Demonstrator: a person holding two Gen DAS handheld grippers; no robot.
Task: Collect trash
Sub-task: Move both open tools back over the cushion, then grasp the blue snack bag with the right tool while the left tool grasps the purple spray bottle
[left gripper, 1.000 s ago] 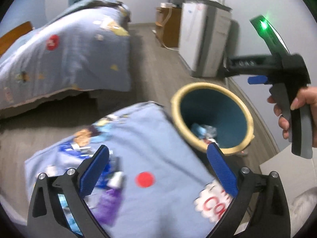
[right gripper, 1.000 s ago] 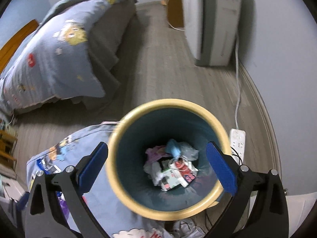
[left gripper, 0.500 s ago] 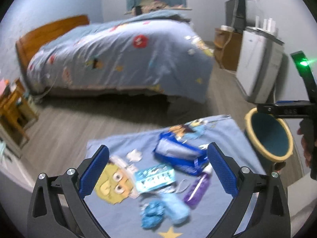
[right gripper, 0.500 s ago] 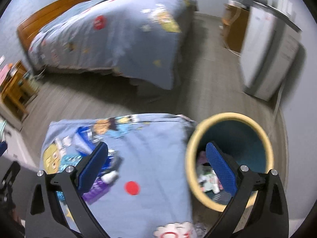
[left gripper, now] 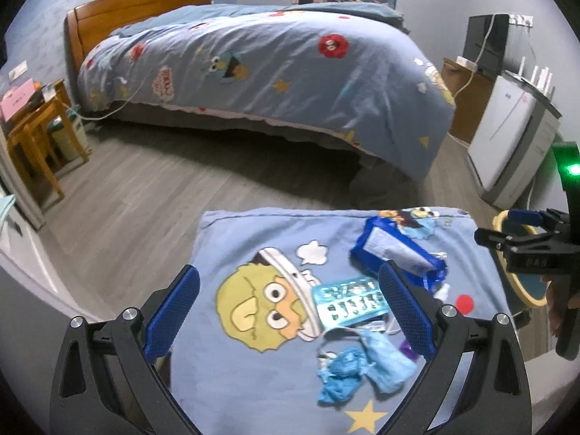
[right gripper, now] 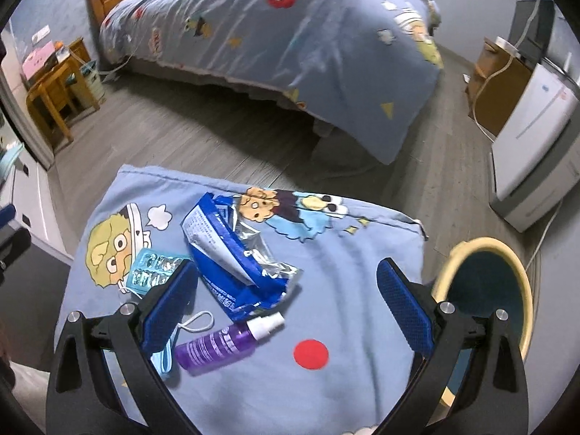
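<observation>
Both grippers, left gripper (left gripper: 288, 311) and right gripper (right gripper: 286, 306), are wide apart and empty. Trash lies on the cloth: blue bag (right gripper: 235, 264), purple bottle (right gripper: 224, 342). Next, grab one for the bin (right gripper: 485, 290).

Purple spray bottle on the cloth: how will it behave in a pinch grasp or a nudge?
The purple spray bottle lies on its side and looks round, so a nudge probably rolls it. It looks like rigid smooth plastic: likely slippery, unlikely to crush. The soft cloth may damp rolling.
</observation>
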